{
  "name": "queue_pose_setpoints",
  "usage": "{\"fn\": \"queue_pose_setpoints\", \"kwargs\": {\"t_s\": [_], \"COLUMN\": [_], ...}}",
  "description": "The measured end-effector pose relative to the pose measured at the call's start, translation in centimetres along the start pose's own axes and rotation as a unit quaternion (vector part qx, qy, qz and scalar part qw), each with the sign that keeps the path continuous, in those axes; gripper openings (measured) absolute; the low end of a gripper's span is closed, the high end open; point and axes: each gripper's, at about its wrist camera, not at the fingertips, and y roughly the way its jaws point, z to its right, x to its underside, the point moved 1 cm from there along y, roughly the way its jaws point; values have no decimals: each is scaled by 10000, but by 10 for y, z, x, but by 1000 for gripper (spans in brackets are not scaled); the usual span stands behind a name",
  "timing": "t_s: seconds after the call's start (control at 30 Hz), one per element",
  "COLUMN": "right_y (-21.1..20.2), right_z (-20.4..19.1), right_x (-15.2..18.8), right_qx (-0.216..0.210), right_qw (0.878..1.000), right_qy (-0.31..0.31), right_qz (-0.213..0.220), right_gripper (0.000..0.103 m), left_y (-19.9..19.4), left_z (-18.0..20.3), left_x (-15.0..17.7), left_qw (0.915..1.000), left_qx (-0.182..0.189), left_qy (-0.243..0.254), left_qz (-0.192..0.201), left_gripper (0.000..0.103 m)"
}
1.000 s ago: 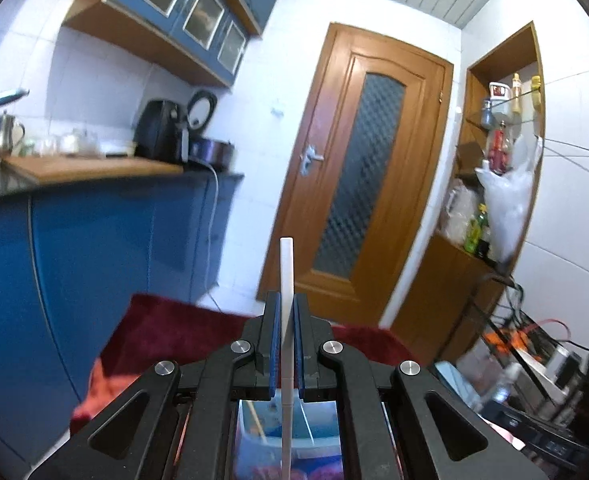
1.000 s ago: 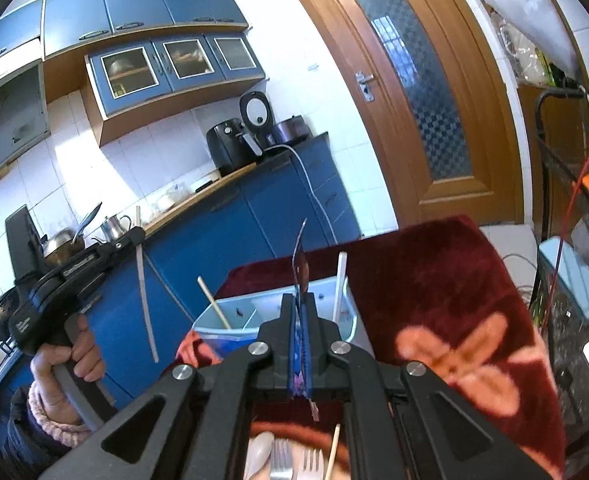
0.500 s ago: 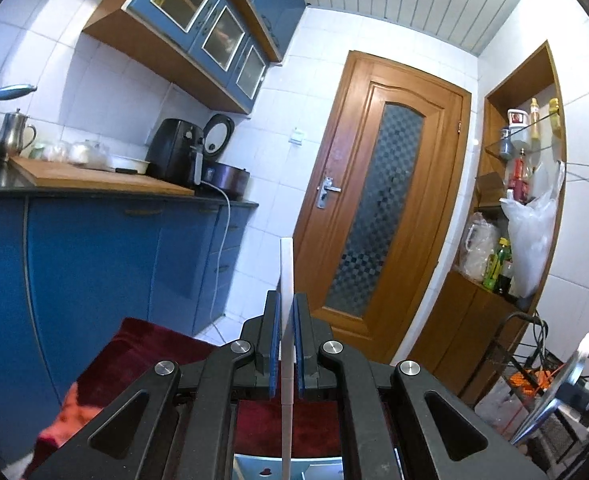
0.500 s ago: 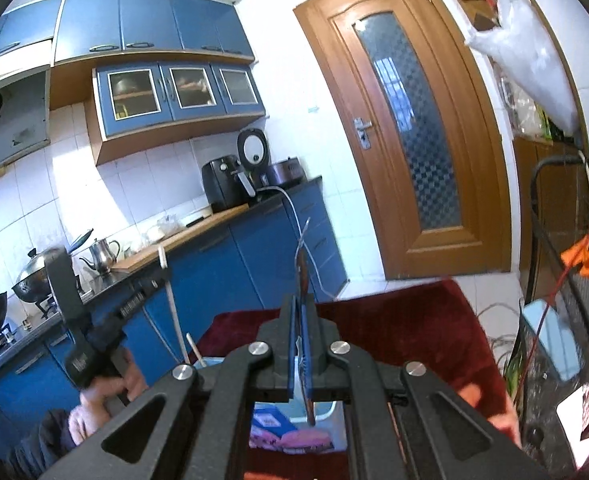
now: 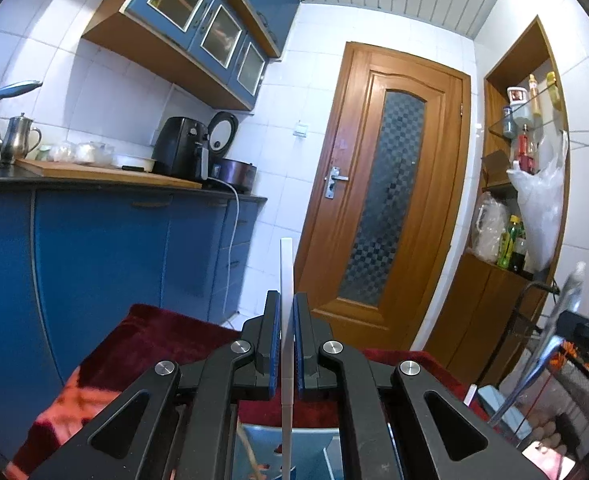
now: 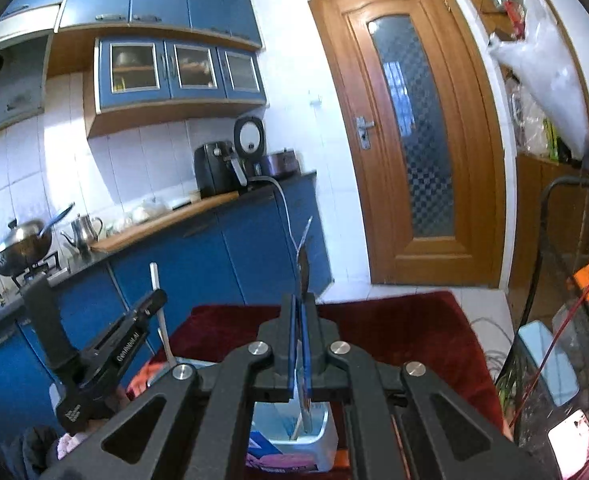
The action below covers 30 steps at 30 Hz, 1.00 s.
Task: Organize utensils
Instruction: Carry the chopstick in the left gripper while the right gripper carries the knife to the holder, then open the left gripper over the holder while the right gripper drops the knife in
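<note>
Two tools each grip one utensil: the left tool [image 5: 287,344] pinches a white stick [image 5: 286,280], the right tool [image 6: 301,344] a metal spoon [image 6: 303,264]. Lower each slowly, upright, into the blue box [image 6: 318,436] below.

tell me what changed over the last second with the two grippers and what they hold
Nothing was taken or let go. The left gripper sank toward the blue bin; the right gripper tilted up, so the forks below left its view. The white chopstick and metal utensil stayed clamped.
</note>
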Motion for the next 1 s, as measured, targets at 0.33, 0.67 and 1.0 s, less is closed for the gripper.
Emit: {"fn": "queue_pose_setpoints", "kwargs": {"t_s": [0.33, 0.67, 1.0], "right_y": [21, 28, 11], "right_z": [2, -4, -13], "right_x": [27, 43, 48], "right_qx": [-94, -292, -492], "right_qw": [9988, 9967, 9966], "right_qy": [49, 27, -59], "right_qz": [-476, -757, -654], "right_gripper": [4, 6, 23], "left_y": [-7, -20, -30], "left_z": [-9, -21, -33], "left_x": [17, 25, 30], "left_qw": [9998, 9987, 9945], "left_qx": [16, 64, 14], "left_qy": [7, 19, -50], "left_qz": [-205, -508, -1044], "left_gripper": [6, 6, 12]}}
